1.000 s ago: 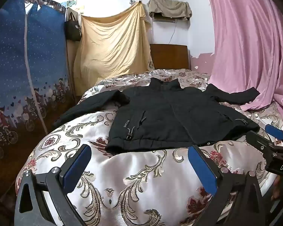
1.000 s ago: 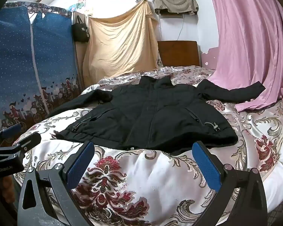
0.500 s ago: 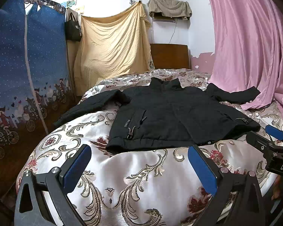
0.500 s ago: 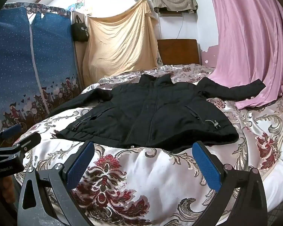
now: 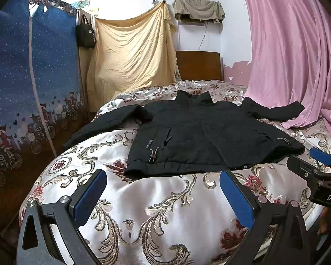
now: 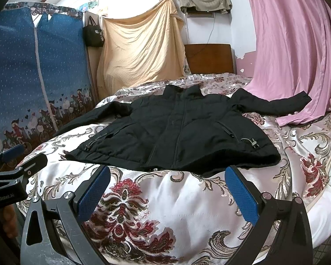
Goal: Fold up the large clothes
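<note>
A black zip jacket (image 5: 200, 137) lies spread flat, front up, on the floral satin bed cover (image 5: 165, 203), both sleeves out to the sides; it also shows in the right wrist view (image 6: 178, 132). My left gripper (image 5: 163, 190) is open and empty, hovering just short of the jacket's hem at its left half. My right gripper (image 6: 167, 187) is open and empty, just short of the hem at its middle and right half. Each gripper shows at the edge of the other's view, the right one (image 5: 315, 172) and the left one (image 6: 17, 161).
A blue fabric wardrobe (image 5: 28, 84) stands along the left. A yellow sheet (image 5: 132, 50) hangs at the back beside a wooden headboard (image 5: 198, 65). A pink curtain (image 5: 293, 55) drapes onto the bed's right side near the jacket's right sleeve.
Both grippers have drifted slightly toward the jacket hem; the jaws stay open. The jacket has not moved.
</note>
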`<action>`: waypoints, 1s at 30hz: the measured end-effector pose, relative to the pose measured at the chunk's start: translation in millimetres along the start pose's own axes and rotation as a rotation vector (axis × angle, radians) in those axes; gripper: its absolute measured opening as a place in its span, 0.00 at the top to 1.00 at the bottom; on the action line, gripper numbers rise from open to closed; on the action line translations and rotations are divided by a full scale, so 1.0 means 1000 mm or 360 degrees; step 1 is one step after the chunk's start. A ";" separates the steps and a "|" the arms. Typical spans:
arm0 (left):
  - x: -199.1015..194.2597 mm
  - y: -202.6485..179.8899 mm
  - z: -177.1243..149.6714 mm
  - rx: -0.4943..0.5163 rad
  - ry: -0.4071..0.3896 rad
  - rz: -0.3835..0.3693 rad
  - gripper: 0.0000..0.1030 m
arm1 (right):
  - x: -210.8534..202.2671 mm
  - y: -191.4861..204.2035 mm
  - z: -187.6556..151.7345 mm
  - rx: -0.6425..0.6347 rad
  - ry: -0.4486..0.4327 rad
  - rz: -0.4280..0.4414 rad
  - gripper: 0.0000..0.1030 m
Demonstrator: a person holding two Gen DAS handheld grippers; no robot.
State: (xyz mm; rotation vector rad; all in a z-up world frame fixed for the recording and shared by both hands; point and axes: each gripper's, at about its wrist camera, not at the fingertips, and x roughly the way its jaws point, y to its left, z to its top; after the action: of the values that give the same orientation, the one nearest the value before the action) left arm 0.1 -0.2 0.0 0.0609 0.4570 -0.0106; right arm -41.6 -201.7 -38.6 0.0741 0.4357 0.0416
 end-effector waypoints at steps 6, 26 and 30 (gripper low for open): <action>0.000 0.000 0.000 0.0002 0.0000 0.0001 0.00 | 0.003 0.003 -0.002 0.0003 0.0007 0.0000 0.01; 0.000 0.000 0.000 0.0003 -0.0001 0.0001 0.00 | 0.003 0.002 -0.002 0.0010 0.0009 0.0001 0.01; 0.000 0.000 0.000 0.0003 -0.0002 0.0002 0.00 | 0.003 0.002 -0.002 0.0010 0.0008 0.0001 0.01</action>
State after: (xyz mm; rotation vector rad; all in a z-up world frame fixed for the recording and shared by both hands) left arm 0.2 -0.2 0.0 0.0631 0.4560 -0.0101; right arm -39.5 -199.0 -41.6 0.0804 0.4410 0.0411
